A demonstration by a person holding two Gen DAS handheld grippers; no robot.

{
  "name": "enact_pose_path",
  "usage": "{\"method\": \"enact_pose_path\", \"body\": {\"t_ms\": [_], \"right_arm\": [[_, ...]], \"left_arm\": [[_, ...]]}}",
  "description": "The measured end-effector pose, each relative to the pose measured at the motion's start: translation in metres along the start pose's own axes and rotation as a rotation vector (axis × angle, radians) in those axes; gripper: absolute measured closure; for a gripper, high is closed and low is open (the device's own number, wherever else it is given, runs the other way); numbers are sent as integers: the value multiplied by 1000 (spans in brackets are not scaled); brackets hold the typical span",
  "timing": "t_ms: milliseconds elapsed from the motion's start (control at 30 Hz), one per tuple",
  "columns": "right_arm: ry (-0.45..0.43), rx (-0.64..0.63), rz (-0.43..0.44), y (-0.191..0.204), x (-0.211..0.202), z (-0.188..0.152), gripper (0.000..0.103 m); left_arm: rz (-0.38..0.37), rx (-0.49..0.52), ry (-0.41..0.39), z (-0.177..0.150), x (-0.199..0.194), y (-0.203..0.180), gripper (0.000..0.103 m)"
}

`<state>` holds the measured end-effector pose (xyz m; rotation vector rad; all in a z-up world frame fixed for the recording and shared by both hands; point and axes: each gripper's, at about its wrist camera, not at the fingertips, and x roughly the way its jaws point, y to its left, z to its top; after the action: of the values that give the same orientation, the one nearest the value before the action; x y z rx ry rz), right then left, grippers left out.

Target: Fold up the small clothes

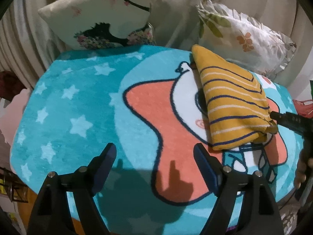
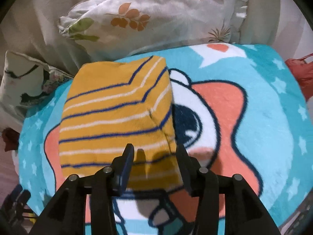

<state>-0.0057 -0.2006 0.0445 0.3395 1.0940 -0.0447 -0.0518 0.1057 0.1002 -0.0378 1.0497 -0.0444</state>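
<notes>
A small mustard-yellow garment with navy and white stripes lies folded on the turquoise cartoon blanket, at the right in the left wrist view. My left gripper is open and empty, above the blanket to the left of the garment. My right gripper is open, with its fingers on either side of the garment's near edge. In the left wrist view one right fingertip touches the garment's right edge.
A white pillow with a black face print and a leaf-print pillow lie at the blanket's far edge against pale curtains. A red bag sits past the blanket's right side. Clutter lies off the blanket's near-left edge.
</notes>
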Motion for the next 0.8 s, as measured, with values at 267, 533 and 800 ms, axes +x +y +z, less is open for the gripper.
{"method": "enact_pose_path", "body": {"t_ms": [267,533,800], "right_arm": [[27,27,-30,-11,-10,-27,54],[15,111,-87,-41,-31,-61,54],[21,174,-115,-54,-39,-88,53]], "left_arm": [[-92,102,49,0,18,-36,23],[-161,188,96,-10,28,-59,23],[-179,256,109,-19,28,-65,23]]}}
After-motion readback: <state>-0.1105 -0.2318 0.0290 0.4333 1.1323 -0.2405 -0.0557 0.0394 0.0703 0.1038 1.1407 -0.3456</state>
